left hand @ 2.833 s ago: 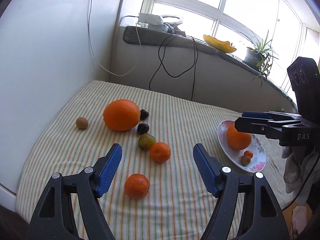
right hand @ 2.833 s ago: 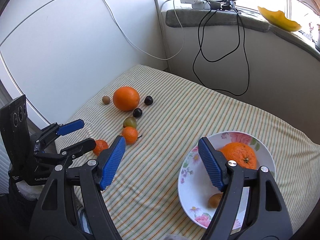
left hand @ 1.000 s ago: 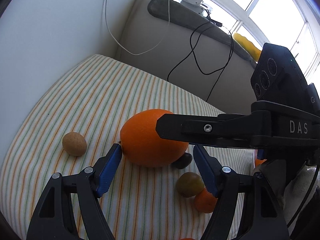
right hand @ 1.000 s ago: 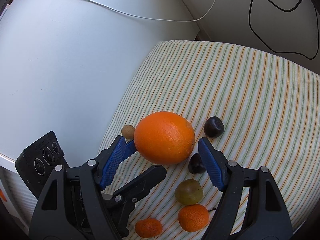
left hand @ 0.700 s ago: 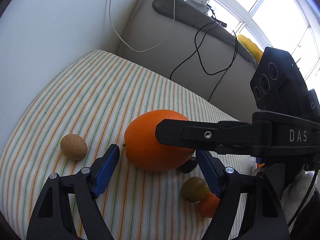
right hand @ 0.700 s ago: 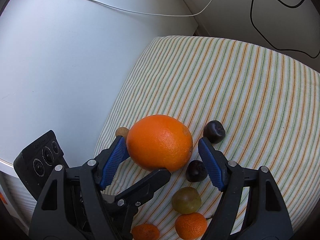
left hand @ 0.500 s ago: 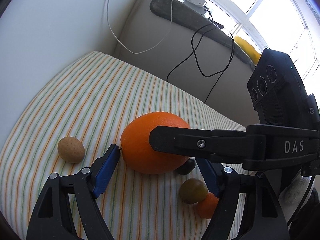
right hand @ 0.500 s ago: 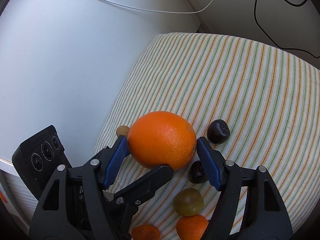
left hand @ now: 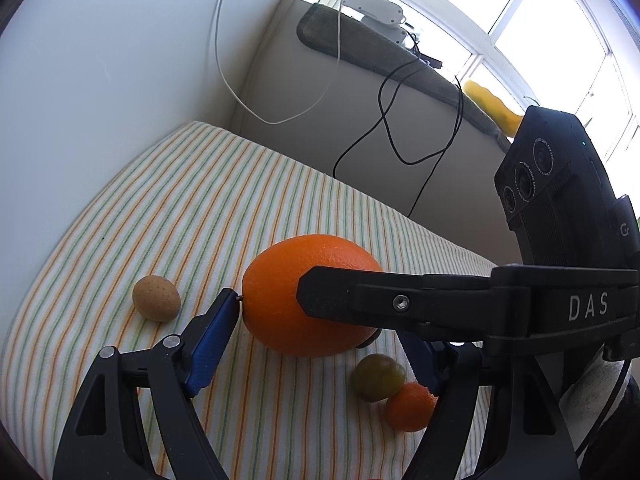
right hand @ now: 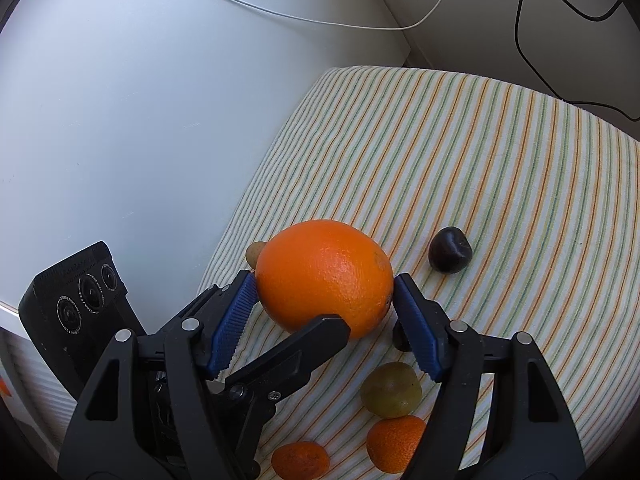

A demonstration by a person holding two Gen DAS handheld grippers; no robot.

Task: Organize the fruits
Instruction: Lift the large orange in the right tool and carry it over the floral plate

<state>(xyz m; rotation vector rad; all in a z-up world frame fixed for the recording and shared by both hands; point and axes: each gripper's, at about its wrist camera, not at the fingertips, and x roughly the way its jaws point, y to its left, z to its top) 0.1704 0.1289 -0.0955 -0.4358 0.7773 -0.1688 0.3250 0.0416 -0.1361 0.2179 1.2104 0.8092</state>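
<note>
My right gripper [right hand: 324,300] has just been closing and clamps the big orange [right hand: 324,276] on the striped cloth [right hand: 500,168]; my left gripper's [left hand: 320,340] blue pad [left hand: 212,344] touches it too.

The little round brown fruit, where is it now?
In the left wrist view the little round brown fruit lies on the striped cloth, left of the big orange, apart from it.

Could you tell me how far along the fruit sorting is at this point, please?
Nothing finished shows in these views. In hand: both the right gripper and left gripper bracket the large orange, jaws at its sides. Left on the striped cloth: a brown fruit, a green fruit, two mandarins and dark fruits.
</note>
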